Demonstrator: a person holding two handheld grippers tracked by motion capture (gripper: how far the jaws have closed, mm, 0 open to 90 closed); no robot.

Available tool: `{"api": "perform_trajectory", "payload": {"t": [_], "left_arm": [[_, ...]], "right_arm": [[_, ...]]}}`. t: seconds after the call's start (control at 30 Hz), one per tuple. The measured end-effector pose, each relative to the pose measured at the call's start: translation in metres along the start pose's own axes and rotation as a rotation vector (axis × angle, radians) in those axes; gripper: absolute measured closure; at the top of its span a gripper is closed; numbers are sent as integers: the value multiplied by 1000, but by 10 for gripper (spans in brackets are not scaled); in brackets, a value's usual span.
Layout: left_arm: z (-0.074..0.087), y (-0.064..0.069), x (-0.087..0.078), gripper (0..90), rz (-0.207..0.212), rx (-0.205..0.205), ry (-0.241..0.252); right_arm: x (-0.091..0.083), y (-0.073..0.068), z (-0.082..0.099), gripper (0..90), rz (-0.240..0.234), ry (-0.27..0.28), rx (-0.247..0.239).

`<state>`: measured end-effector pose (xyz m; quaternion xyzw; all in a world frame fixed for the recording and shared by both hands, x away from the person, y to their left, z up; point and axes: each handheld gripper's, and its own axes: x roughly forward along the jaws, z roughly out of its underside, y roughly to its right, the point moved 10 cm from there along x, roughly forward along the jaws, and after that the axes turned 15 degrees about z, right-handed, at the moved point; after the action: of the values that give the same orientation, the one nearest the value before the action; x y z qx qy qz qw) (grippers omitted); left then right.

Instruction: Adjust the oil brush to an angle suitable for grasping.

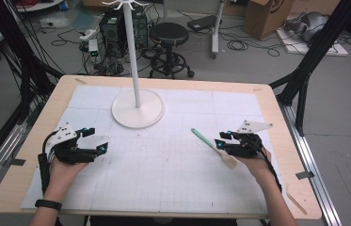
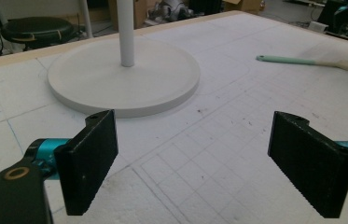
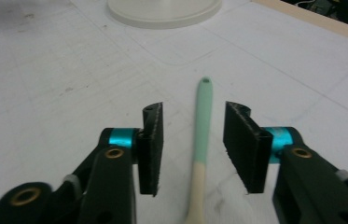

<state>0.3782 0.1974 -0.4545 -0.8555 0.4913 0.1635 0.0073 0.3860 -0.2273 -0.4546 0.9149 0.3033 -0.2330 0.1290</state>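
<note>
A spatula (image 1: 213, 146) with a mint-green handle and a pale wooden blade lies flat on the white gridded mat, right of centre. My right gripper (image 1: 225, 143) straddles it with both jaws apart, open; in the right gripper view the spatula (image 3: 201, 140) runs between the jaws without touching either pad. My left gripper (image 1: 99, 141) rests at the mat's left side, open, with nothing between its jaws (image 2: 195, 163). From the left gripper view the spatula (image 2: 311, 61) lies far off to the right. A white stand with a round base (image 1: 138, 109) and a tall pole rises at the mat's back centre.
The white mat (image 1: 163, 160) covers most of the wooden table (image 1: 267, 94). The stand's base (image 2: 122, 77) is ahead of the left gripper. Beyond the table are a black stool (image 1: 169, 35), cables, boxes and a black frame leg (image 1: 314, 52).
</note>
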Motion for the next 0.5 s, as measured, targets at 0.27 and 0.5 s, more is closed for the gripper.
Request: {"api": "perform_trajectory", "payload": {"t": [0.27,0.5], "left_arm": [[-1,-3,0,170,16,-37,24],[-3,-7,-4,167,-6,-29,47]], "right_arm": [[-29,16,22,305,53,102,120],[-40,35,28,163,118,130,205]]}}
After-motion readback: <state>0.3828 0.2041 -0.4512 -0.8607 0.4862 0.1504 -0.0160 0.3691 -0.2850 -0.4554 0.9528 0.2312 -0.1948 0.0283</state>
